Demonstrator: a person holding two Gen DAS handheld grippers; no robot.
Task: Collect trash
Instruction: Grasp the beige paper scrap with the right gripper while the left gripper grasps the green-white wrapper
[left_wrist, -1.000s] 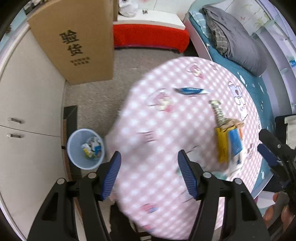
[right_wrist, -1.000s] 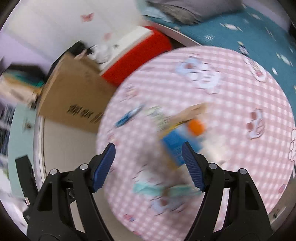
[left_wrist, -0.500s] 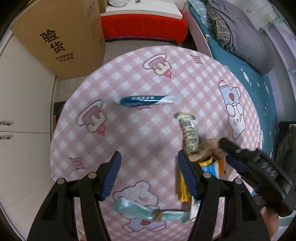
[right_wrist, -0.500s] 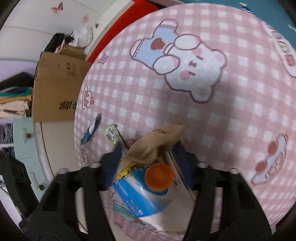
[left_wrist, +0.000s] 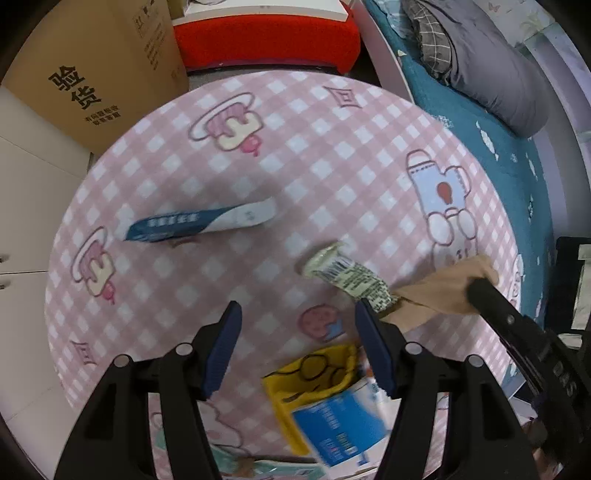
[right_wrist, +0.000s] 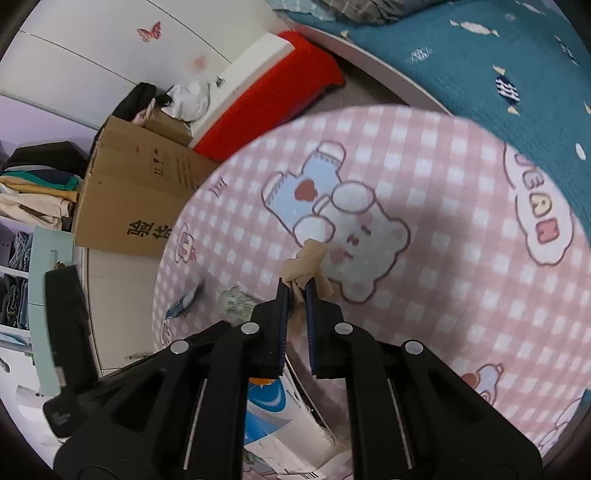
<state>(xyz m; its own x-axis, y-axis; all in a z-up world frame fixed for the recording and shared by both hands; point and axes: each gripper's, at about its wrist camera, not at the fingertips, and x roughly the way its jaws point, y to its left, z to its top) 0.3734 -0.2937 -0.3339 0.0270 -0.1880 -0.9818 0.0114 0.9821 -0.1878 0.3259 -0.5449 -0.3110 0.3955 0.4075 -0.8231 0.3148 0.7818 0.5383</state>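
Table (left_wrist: 303, 122), round, pink checked cloth, strewn with trash. Milk carton (left_wrist: 340, 424) at near edge, blue and white, yellow wrapper (left_wrist: 303, 373) on it; likely light, crushable, best taken by body. Blue sachet (left_wrist: 199, 223) flat at centre-left; thin, slippery, pinch at edge. Green wrapper (left_wrist: 351, 275) crinkled. Beige stocking (right_wrist: 304, 264) at right edge: soft, limp, weightless, bunched fold best hold. Right gripper (right_wrist: 295, 295) clamped on stocking. Left gripper (left_wrist: 295, 332) jaws wide, nothing between, above table.

Pink-white checked tablecloth (left_wrist: 295, 155), blue-white wrapper (left_wrist: 199, 223), yellow packet (left_wrist: 314, 376), tan scrap (right_wrist: 304, 264)
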